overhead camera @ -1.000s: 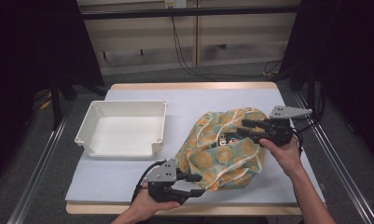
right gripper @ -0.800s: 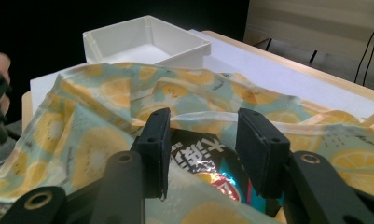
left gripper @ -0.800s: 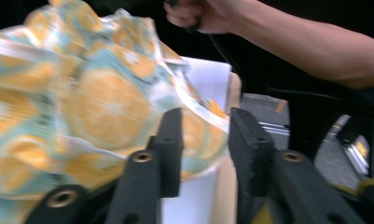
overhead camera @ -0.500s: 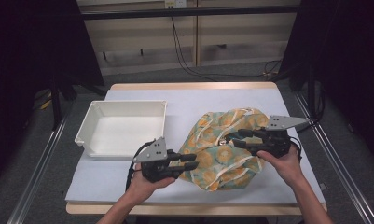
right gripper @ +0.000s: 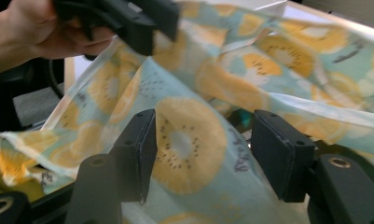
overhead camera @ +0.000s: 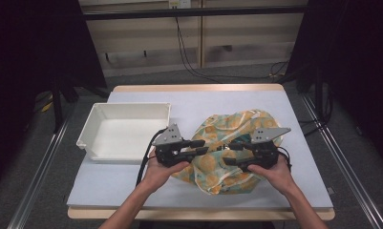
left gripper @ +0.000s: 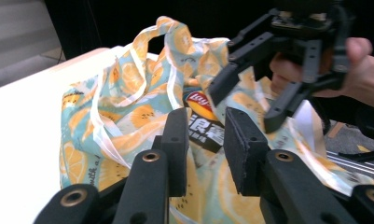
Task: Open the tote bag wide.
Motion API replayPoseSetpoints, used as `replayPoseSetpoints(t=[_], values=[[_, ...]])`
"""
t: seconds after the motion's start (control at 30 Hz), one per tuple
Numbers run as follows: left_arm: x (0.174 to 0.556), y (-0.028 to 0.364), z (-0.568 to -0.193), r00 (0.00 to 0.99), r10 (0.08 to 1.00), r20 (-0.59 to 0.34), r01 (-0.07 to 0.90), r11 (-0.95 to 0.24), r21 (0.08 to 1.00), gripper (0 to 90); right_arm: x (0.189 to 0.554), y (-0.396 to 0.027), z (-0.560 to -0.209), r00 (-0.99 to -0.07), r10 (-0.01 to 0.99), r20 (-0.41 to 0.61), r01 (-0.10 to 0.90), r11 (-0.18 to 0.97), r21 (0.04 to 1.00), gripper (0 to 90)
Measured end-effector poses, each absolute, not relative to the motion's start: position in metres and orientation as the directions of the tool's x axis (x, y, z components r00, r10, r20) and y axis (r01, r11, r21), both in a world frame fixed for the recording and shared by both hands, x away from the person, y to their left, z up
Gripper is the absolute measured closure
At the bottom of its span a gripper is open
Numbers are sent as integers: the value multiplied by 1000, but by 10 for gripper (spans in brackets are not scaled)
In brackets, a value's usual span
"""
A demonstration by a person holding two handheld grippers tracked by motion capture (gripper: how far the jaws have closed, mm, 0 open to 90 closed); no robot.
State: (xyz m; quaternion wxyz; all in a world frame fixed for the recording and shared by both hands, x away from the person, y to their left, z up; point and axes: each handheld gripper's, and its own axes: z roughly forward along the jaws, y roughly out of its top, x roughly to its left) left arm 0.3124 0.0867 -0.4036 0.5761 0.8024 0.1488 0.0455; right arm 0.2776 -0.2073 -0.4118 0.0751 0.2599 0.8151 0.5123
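**Fruit-print bag lies between two open grippers, snack packet showing at its mouth**

Fruit-print cloth bag [overhead camera: 232, 148] sits crumpled on the pale table cover [overhead camera: 284, 102], right of centre, with both grippers reaching in from either side. Going left to right: a white plastic tray [overhead camera: 124, 130] stands empty on the left part of the table, just beside the bag. Next comes the left gripper [overhead camera: 198, 147], jaws spread with a gap between them and nothing held, pointed at the bag's left edge. From its own view a chip packet [left gripper: 204, 122] shows inside the bag's mouth, framed by the white ribbon handles [left gripper: 168, 58]. On the right, the right gripper [overhead camera: 233, 152] hangs over the cloth with jaws wide apart; its own view shows printed fabric between them, not yet pinched.

The step in hand looks like opening the bag or getting at its contents. To do it well, each gripper should close on a single layer of the rim, not on a bunched fold, and the two should draw apart gently so the mouth opens without dragging the bag across the table.
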Motion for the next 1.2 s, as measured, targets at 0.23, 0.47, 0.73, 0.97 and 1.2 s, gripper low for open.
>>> replayPoseSetpoints(t=[0.23, 0.47, 0.73, 0.97, 1.2], values=[[321, 82, -410, 944, 310, -114, 216, -315, 924, 668, 272, -208, -413, -862, 487, 142, 342, 351, 872, 683], [328, 77, -419, 940, 317, -130, 239, -337, 911, 622, 268, -210, -417, -862, 482, 156, 353, 350, 867, 852], [334, 71, -426, 934, 330, -138, 260, -358, 897, 568, 260, -214, -418, -866, 472, 162, 354, 351, 867, 900], [336, 65, -432, 931, 334, -143, 271, -375, 887, 519, 253, -214, -423, -871, 462, 165, 355, 360, 863, 900], [335, 61, -435, 935, 329, -133, 265, -396, 879, 496, 247, -213, -424, -874, 455, 167, 354, 364, 861, 900]])
